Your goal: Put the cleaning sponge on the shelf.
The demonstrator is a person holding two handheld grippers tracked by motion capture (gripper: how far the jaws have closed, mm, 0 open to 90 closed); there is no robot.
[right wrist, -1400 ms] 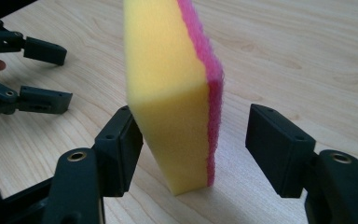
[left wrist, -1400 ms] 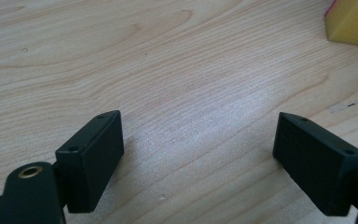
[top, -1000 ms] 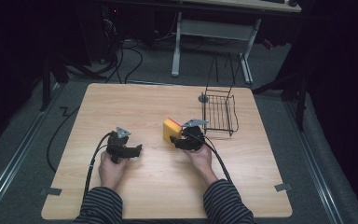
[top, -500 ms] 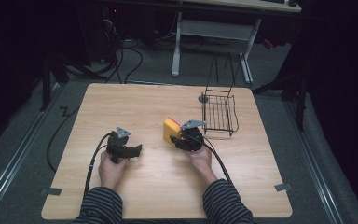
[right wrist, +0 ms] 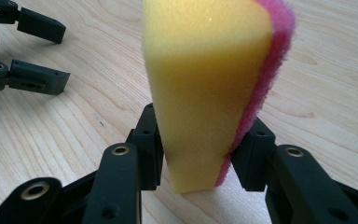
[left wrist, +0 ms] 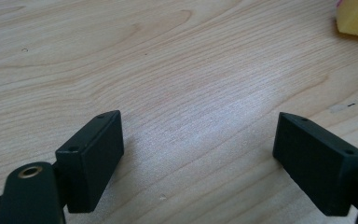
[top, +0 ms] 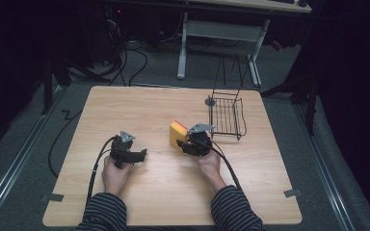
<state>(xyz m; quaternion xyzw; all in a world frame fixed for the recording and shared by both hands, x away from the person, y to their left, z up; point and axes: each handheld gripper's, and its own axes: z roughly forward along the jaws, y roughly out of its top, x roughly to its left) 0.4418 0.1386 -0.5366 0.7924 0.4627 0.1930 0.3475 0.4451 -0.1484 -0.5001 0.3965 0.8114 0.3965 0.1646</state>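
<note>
right tongs (right wrist: 196, 154) just closed, pinching an unlabelled yellow-pink sponge (right wrist: 209, 84).

The sponge (right wrist: 209, 93) is yellow with a pink layer; the table (top: 139, 110) is pale wood-grain; the sleeves (top: 101, 214) are striped.

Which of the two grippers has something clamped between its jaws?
The right gripper: its jaws pinch the yellow-and-pink sponge. The left gripper stands open over bare table.

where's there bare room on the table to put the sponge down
Bare wood: the far-left stretch of the table, the strip between the left gripper and the sponge, and the near edge. It is crowded by the wire basket, close beside the right gripper.
</note>
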